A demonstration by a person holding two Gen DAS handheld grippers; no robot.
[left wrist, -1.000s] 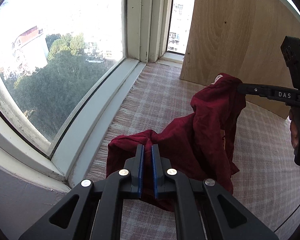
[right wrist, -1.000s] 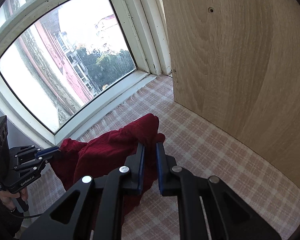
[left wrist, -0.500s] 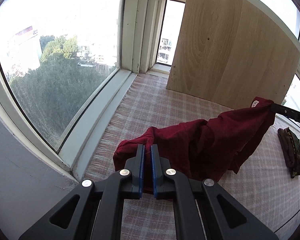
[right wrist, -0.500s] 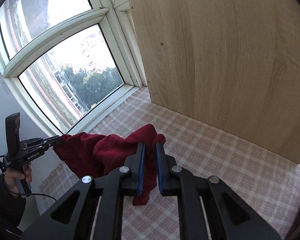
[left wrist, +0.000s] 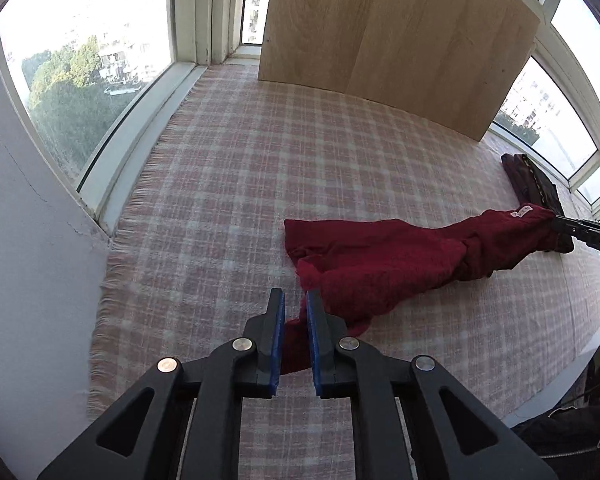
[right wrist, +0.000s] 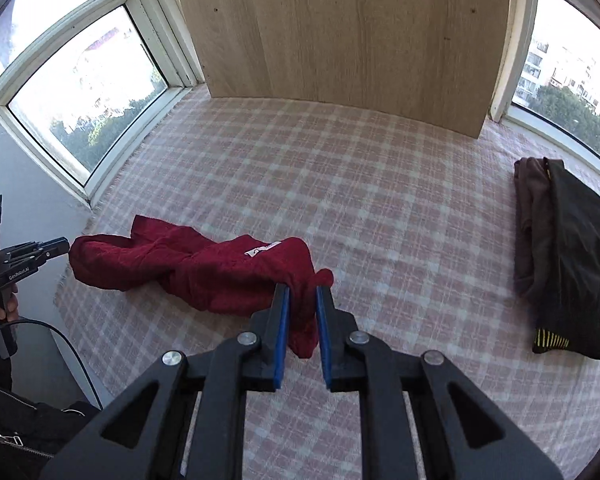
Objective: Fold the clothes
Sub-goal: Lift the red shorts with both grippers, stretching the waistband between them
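Observation:
A dark red garment point(left wrist: 400, 256) hangs stretched between my two grippers, low over the pink plaid cloth point(left wrist: 260, 168), sagging onto it in the middle. My left gripper point(left wrist: 295, 300) is shut on one end of it. My right gripper point(right wrist: 303, 294) is shut on the other end, near a white label point(right wrist: 262, 249). The garment also shows in the right wrist view point(right wrist: 204, 264), twisted and bunched. The right gripper appears at the right edge of the left wrist view point(left wrist: 580, 230), and the left gripper at the left edge of the right wrist view point(right wrist: 36, 252).
A folded dark pile point(right wrist: 564, 264) of brown and black clothes lies at the right side of the cloth. A tall wooden panel point(right wrist: 340, 32) stands at the back. Windows point(left wrist: 84, 60) run along the left and right. The cloth's fringed edge point(left wrist: 112, 240) meets a grey wall at left.
Both grippers have moved apart and down, pulling the garment from a raised bunch into a long stretched shape low over the cloth.

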